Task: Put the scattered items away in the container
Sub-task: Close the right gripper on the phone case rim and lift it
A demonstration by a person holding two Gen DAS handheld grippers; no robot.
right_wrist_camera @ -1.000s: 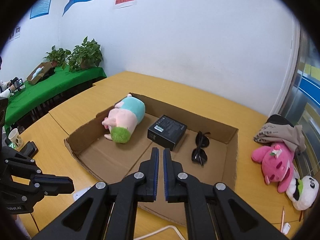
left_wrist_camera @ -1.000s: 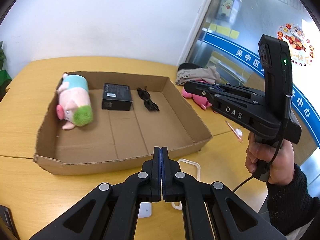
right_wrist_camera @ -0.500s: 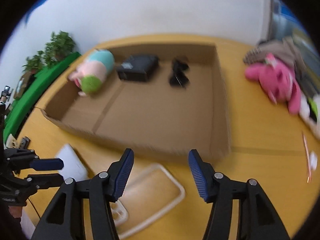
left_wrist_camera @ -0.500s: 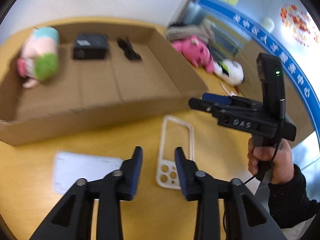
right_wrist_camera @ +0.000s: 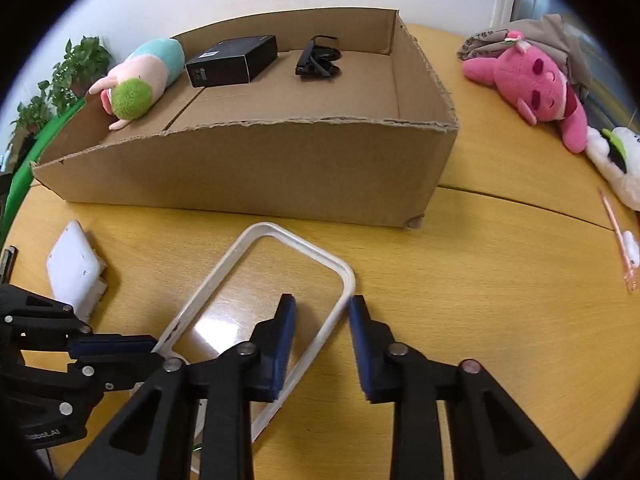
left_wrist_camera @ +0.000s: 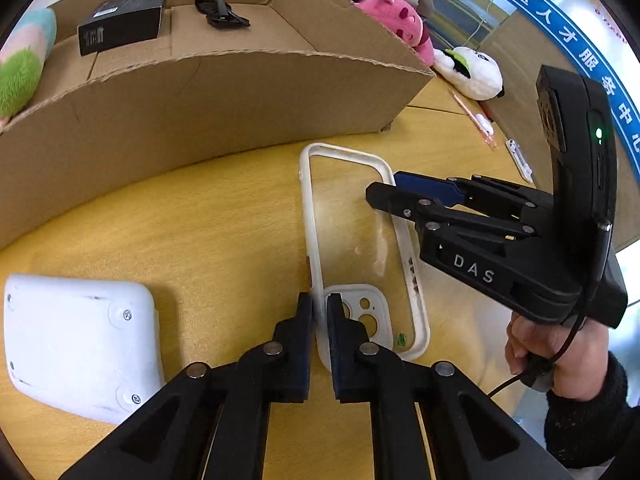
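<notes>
The clear phone case (left_wrist_camera: 352, 248) lies flat on the wooden surface (left_wrist_camera: 208, 232), just in front of the cardboard box (left_wrist_camera: 224, 104). The left gripper (left_wrist_camera: 319, 312) has just been closing and its fingers now pinch the case's side rim. The right gripper (right_wrist_camera: 322, 320) has also been closing; its fingers straddle the opposite rim with gaps showing, not yet gripping. The pick-up is under way; next the right must finish closing, then both lift together over the box wall.
</notes>
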